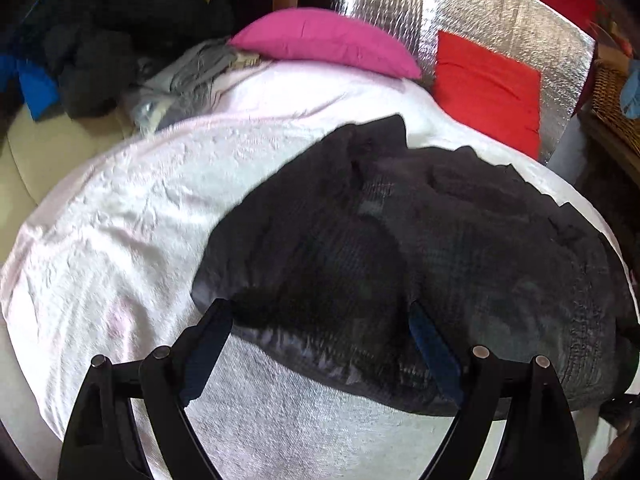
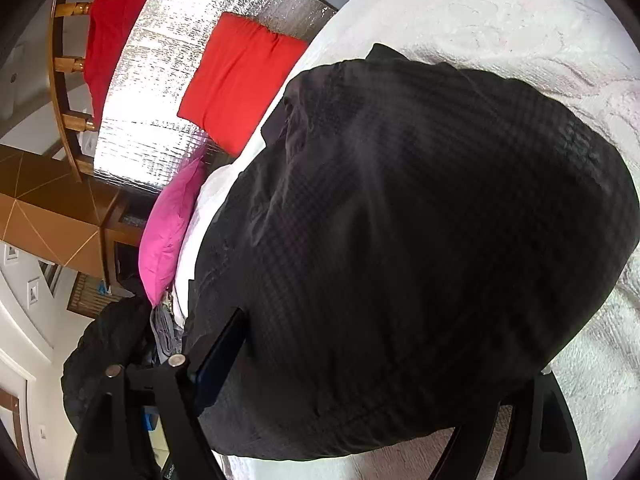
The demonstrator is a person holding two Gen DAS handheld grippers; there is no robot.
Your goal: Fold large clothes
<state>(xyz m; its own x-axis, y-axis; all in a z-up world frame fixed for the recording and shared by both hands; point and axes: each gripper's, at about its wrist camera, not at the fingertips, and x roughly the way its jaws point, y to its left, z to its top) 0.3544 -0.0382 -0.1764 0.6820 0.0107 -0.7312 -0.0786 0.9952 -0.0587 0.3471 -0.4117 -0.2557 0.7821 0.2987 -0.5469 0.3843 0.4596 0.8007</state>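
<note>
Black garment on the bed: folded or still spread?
Folded, roughly. The black garment lies as a compact rounded bundle on the white cover, layers doubled over, no sleeves spread out. Neatness underneath: cannot tell.

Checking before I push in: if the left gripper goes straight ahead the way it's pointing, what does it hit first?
Most likely the black garment. The left gripper stands open and aims down at its near edge, bunched on the white bedspread. Depth is unclear, so how close it sits is uncertain.

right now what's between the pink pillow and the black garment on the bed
Only bare pale bedcover separates the pink pillow from the black garment. The left wrist view shows it best.
</note>
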